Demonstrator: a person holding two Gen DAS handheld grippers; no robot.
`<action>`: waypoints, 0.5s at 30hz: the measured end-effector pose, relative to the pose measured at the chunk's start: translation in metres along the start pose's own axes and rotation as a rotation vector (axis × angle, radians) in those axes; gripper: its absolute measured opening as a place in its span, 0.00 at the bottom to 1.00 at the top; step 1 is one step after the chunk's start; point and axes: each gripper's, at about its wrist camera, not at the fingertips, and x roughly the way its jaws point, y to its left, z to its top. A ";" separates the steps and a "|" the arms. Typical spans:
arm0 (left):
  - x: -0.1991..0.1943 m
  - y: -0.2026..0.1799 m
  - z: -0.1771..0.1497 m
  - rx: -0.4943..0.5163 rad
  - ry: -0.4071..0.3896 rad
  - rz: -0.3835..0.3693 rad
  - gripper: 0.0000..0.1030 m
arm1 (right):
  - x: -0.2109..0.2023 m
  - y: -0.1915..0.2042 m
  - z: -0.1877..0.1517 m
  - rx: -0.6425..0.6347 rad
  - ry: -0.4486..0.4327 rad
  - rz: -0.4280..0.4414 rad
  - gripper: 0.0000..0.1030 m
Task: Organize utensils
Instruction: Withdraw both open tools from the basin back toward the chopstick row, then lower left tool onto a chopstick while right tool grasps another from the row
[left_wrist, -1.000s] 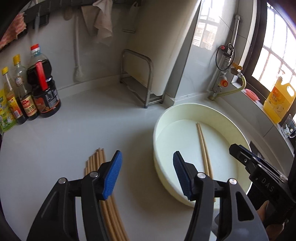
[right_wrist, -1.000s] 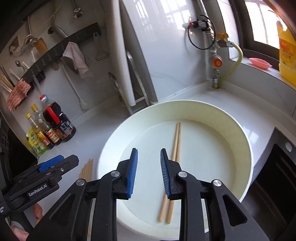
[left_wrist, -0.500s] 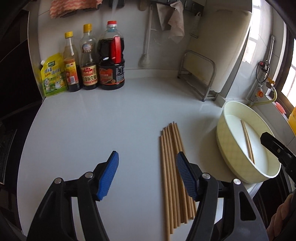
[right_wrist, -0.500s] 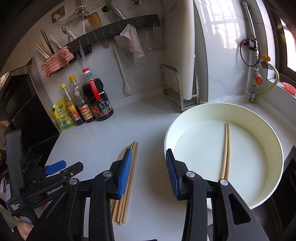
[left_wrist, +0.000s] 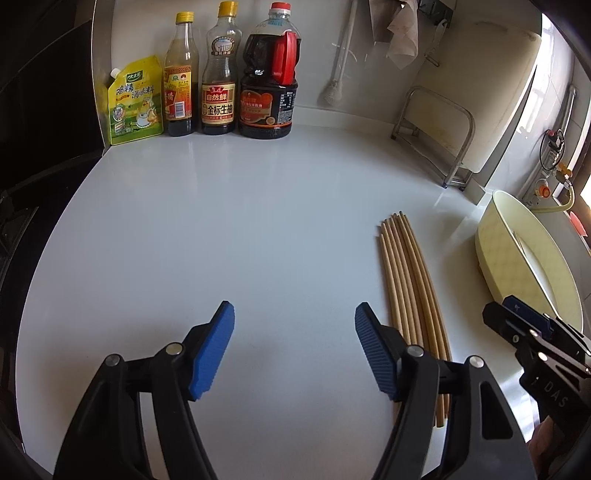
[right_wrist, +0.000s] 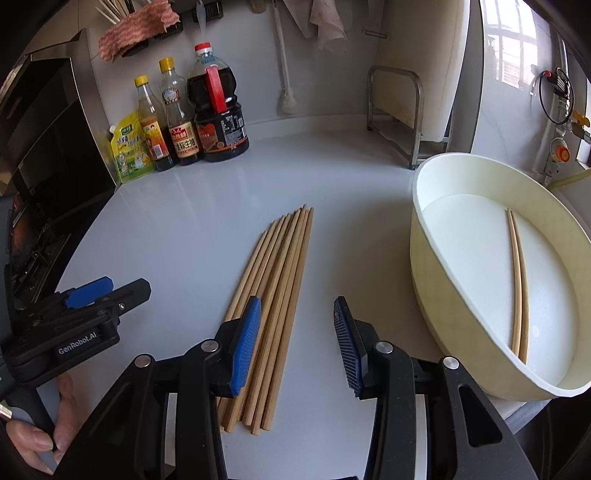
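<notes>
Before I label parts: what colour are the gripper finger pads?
Blue, ribbed pads; clearest in the right wrist view.

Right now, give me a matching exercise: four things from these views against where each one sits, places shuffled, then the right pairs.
Things:
1. chopstick pair
2. chopstick bundle
3. sauce bottles
4. checked cloth

Places:
A. hanging on the wall rail
B. flat on the counter
C. inside the basin
D. standing against the back wall

Pairs: 1-C, 2-B, 3-D, 4-A

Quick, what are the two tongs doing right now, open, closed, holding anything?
Left tongs: open, just been widening, nothing between them.
Right tongs: open, just been widening, empty, beside the chopsticks on the counter.
</notes>
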 end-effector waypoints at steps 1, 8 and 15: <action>0.002 0.001 0.000 0.001 0.005 -0.004 0.65 | 0.004 0.000 -0.001 0.001 0.011 -0.005 0.38; 0.014 -0.009 -0.006 0.037 0.025 -0.021 0.65 | 0.025 0.003 -0.012 -0.014 0.055 -0.063 0.38; 0.023 -0.013 -0.010 0.046 0.045 -0.030 0.65 | 0.037 -0.001 -0.015 -0.010 0.081 -0.094 0.38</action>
